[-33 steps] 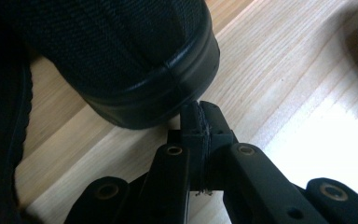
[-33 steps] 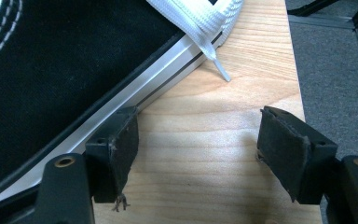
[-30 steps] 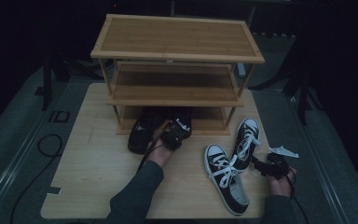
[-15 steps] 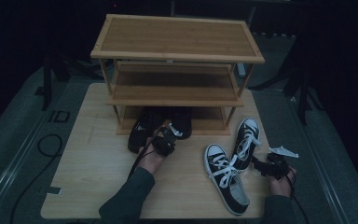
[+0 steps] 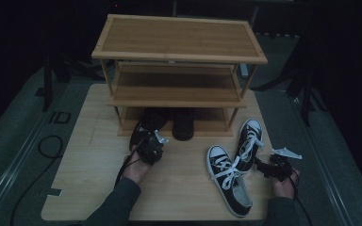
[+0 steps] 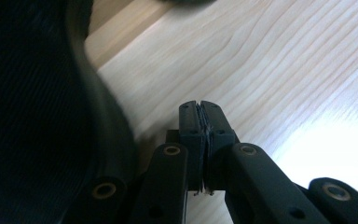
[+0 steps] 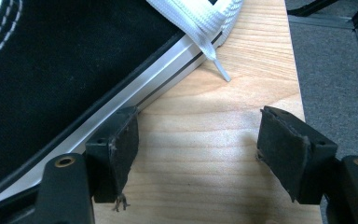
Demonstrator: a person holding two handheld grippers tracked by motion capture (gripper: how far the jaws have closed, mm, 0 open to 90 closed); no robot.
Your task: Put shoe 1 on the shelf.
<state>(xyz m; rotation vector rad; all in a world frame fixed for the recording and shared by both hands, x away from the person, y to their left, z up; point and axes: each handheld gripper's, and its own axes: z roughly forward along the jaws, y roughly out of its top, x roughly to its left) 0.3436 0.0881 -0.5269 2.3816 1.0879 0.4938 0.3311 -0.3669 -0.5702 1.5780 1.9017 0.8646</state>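
A wooden table (image 5: 89,188) carries a three-tier wooden shoe rack (image 5: 179,42) at its far side. The rack's top and middle shelves hold nothing. On its lowest tier sit two dark shoes side by side: the left dark shoe (image 5: 143,125) juts out over the front edge, and the right dark shoe (image 5: 184,125) stands just beside it, further in.

On the table in front of the rack's right end lie two black-and-white sneakers: the near sneaker (image 5: 229,181) pointing at the person, and the far sneaker (image 5: 248,139) angled against it, their white laces touching.

The left gripper (image 6: 200,122) is beside the heel of the left dark shoe, its jaws pressed together on nothing. The right gripper (image 7: 198,149) sits low beside the sneakers, jaws spread apart over bare wood, its left pad touching the sneaker's white sole.
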